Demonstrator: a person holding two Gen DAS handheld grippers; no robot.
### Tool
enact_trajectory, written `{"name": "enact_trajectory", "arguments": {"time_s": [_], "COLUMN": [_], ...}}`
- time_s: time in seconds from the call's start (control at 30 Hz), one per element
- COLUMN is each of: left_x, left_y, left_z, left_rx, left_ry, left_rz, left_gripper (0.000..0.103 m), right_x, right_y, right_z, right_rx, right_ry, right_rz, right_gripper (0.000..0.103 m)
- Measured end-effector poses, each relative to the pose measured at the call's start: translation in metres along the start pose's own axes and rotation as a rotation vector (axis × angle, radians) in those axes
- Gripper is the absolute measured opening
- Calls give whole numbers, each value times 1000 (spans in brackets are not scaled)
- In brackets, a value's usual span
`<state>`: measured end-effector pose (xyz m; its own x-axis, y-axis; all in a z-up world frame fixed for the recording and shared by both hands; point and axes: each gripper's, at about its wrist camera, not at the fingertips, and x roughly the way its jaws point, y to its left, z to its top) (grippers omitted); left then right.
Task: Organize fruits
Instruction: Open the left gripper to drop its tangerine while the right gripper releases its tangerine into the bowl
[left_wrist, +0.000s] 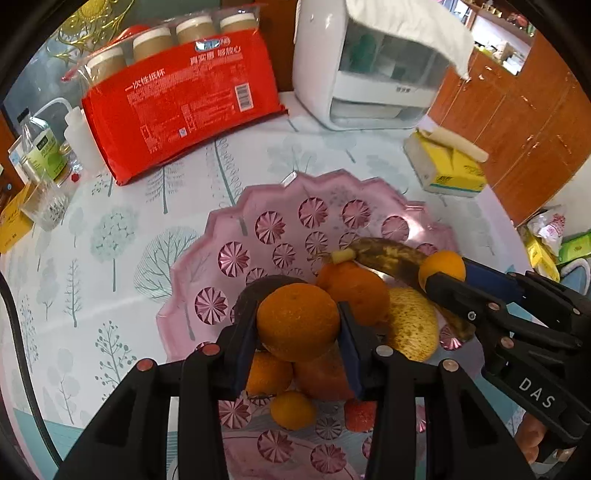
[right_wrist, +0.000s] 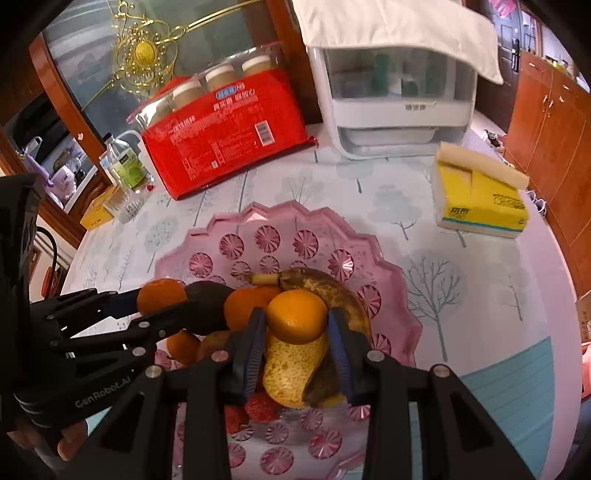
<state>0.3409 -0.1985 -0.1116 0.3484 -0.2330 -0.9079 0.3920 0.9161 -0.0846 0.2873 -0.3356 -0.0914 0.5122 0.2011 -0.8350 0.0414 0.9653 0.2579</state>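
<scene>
Tablecloth (left_wrist: 122, 236) printed with trees; wooden cabinets (right_wrist: 546, 122) behind; each gripper (left_wrist: 299, 325) (right_wrist: 297, 321) pinches an orange (left_wrist: 295, 325) (right_wrist: 295, 314).

Tree-print tablecloth (right_wrist: 436, 280) – wooden cabinets (right_wrist: 546, 122) right, glass-door cabinet (right_wrist: 88, 62) behind – bright daylight.

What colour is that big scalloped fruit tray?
Translucent pink tray with darker pink starburst discs; clearest in the right wrist view.

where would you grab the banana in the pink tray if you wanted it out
Take the banana near its cut stem end, coming from above on the far side of the tray. That end lies bare on the tray; the rest curves under the orange in the right gripper and beside the pear. Set the jaws across its narrow width.
</scene>
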Motion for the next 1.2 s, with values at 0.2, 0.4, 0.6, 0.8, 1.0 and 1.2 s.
{"name": "enact_trajectory", "arguments": {"time_s": [0.2, 0.4, 0.6, 0.8, 1.0, 1.2], "left_x": [1, -13, -35, -59, -88, -118], "left_y": [-1, 8, 16, 21, 28, 33], "left_z": [-1, -5, -15, -26, -38, -55], "left_rx": [-9, -38, -57, -65, -96, -127], "left_ry": [-9, -30, -47, -68, -102, -142], "left_rz": [56, 90, 108, 117, 135, 141], "left_gripper": [65, 80, 85, 87, 93, 93], "right_x": [13, 16, 7, -14, -37, -63], "right_y": [4, 4, 12, 25, 36, 47], "right_z": [2, 3, -2, -9, -14, -26], "right_rx": [-60, -71, -76, -91, -83, -85], "right_ry": [27, 32, 20, -14, -44, -75], "right_rz": [14, 28, 47, 55, 62, 61], "right_gripper": [36, 38, 39, 39, 39, 39]}}
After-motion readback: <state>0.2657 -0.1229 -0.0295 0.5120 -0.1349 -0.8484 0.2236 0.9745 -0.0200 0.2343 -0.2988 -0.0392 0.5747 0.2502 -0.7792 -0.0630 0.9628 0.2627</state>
